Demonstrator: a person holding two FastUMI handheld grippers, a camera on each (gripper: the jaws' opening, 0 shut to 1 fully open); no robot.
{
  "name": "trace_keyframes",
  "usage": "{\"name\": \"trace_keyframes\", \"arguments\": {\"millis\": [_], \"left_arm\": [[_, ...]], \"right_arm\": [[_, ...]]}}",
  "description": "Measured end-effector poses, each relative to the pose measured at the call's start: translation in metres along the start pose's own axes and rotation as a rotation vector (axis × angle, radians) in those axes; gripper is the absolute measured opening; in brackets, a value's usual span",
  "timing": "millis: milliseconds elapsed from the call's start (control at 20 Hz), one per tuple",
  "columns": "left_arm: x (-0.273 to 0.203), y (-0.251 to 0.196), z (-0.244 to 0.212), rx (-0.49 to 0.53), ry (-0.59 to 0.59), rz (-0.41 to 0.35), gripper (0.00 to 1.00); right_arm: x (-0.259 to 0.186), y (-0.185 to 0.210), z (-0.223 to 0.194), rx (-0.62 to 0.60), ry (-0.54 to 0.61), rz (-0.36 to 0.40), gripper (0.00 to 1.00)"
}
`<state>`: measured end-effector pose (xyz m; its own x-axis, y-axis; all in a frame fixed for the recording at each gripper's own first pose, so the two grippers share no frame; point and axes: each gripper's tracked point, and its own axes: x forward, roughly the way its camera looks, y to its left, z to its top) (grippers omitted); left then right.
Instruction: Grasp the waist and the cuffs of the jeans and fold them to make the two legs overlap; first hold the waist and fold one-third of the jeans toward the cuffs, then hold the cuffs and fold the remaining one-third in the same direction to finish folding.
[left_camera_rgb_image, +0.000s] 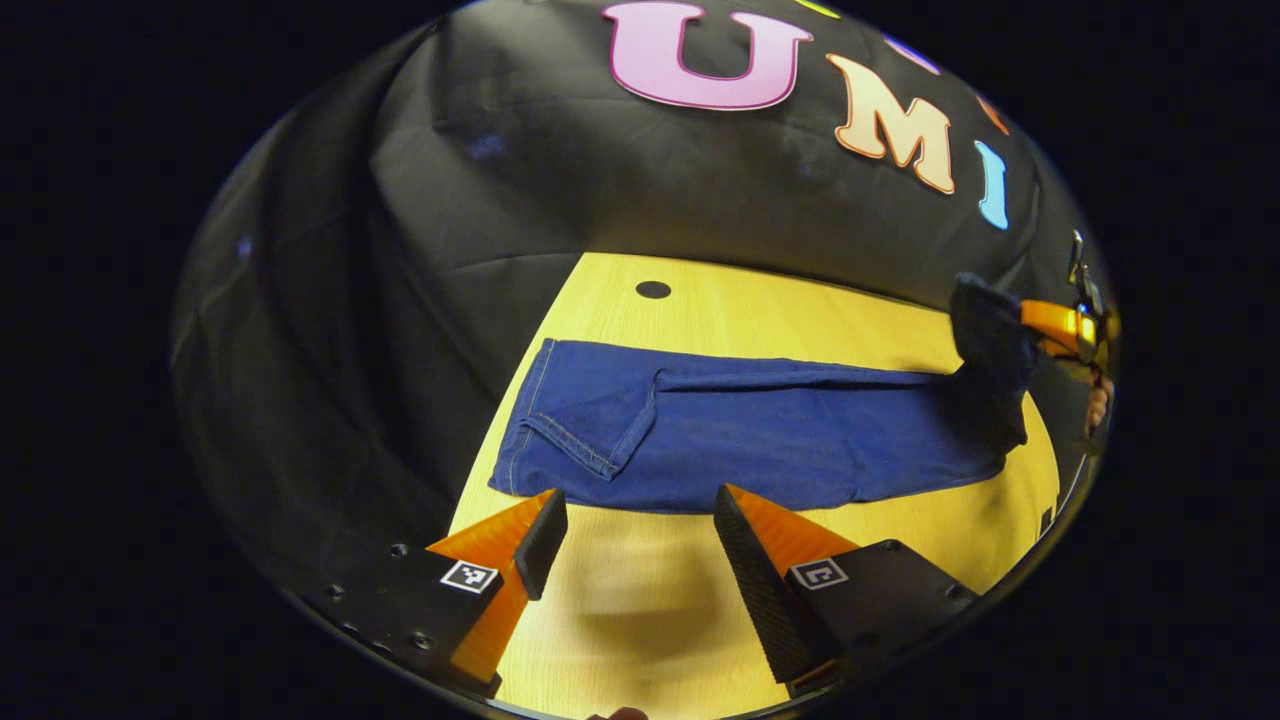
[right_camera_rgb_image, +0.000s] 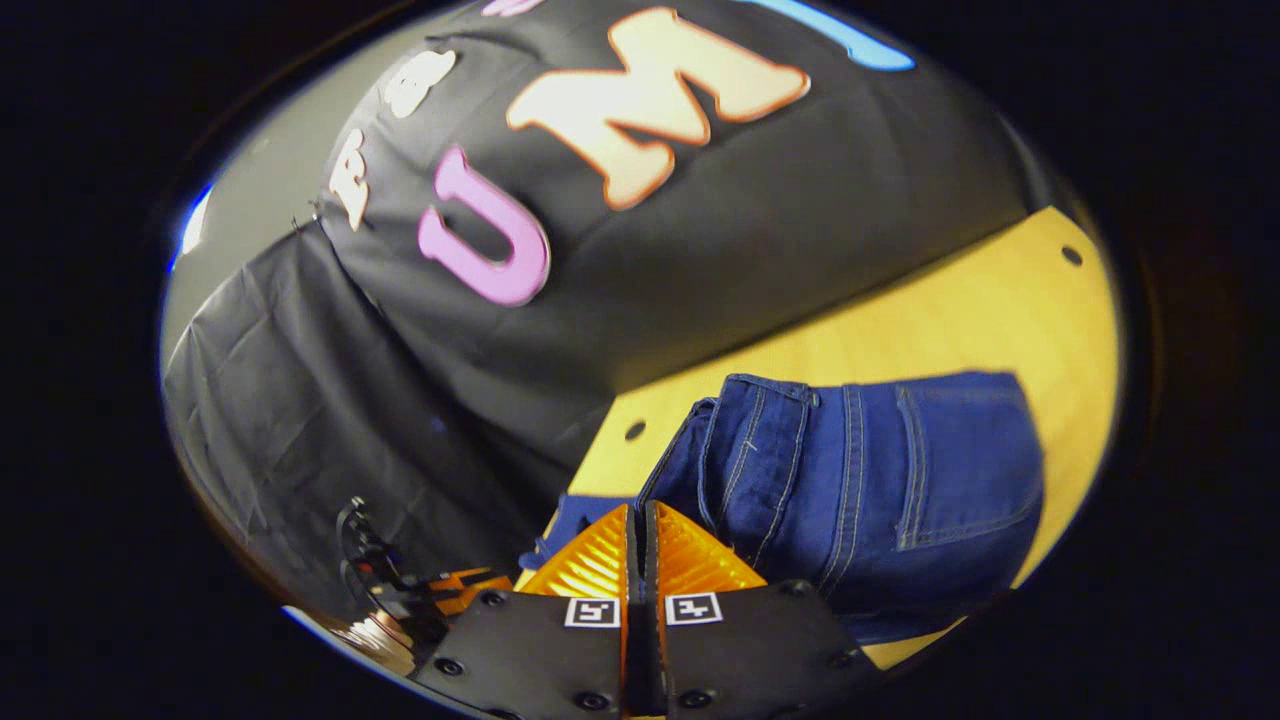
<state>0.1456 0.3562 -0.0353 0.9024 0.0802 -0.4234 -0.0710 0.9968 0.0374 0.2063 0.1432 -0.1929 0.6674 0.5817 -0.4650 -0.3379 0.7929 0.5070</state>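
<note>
While your right gripper (right_camera_rgb_image: 640, 525), fingers pressed together on the waist (right_camera_rgb_image: 770, 430), lifts that end, the jeans (left_camera_rgb_image: 740, 430) lie legs overlapped on the table (left_camera_rgb_image: 760, 300); your left gripper (left_camera_rgb_image: 640, 530) hangs spread near them, both folds undone.

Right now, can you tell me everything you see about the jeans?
The jeans are dark blue denim with pale stitched seams, lying lengthwise on the yellow wooden table, legs overlapped. The cuff end lies flat near the open left hand-held gripper, which isn't touching them. At the other end, the waist, with its back pocket, is lifted off the table, and the right hand-held gripper looks shut on its edge.
</note>
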Motion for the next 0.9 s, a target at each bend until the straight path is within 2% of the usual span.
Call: {"name": "trace_keyframes", "arguments": {"millis": [100,300,350,400,500,650,800,850,900], "left_arm": [[-0.002,0.008,-0.006,-0.011,-0.002,0.006,0.90],[-0.006,0.025,-0.007,-0.039,-0.015,0.025,0.90],[-0.006,0.031,-0.007,-0.048,-0.021,0.032,0.90],[-0.006,0.036,-0.008,-0.056,-0.019,0.034,0.90],[-0.002,0.046,-0.009,-0.061,-0.011,0.038,0.90],[0.013,0.062,-0.007,-0.064,-0.003,0.037,0.90],[0.035,0.070,-0.002,-0.084,0.002,0.001,0.90],[0.043,0.072,-0.002,-0.081,0.009,-0.005,0.90],[0.051,0.075,-0.002,-0.074,0.013,-0.007,0.93]], "right_arm": [[0.042,-0.002,-0.037,0.036,0.087,0.007,0.02],[0.079,-0.038,-0.098,0.004,0.216,-0.110,0.00],[0.083,-0.035,-0.100,-0.003,0.232,-0.123,0.02],[0.079,-0.028,-0.088,-0.002,0.225,-0.123,0.00],[0.071,-0.026,-0.073,-0.009,0.194,-0.120,0.05],[0.061,-0.024,-0.064,-0.101,0.152,-0.140,0.00],[0.030,-0.021,-0.058,-0.129,0.145,-0.159,0.89],[0.018,-0.023,-0.051,-0.141,0.120,-0.178,0.89],[0.004,-0.023,-0.043,-0.143,0.097,-0.199,0.95]]}}
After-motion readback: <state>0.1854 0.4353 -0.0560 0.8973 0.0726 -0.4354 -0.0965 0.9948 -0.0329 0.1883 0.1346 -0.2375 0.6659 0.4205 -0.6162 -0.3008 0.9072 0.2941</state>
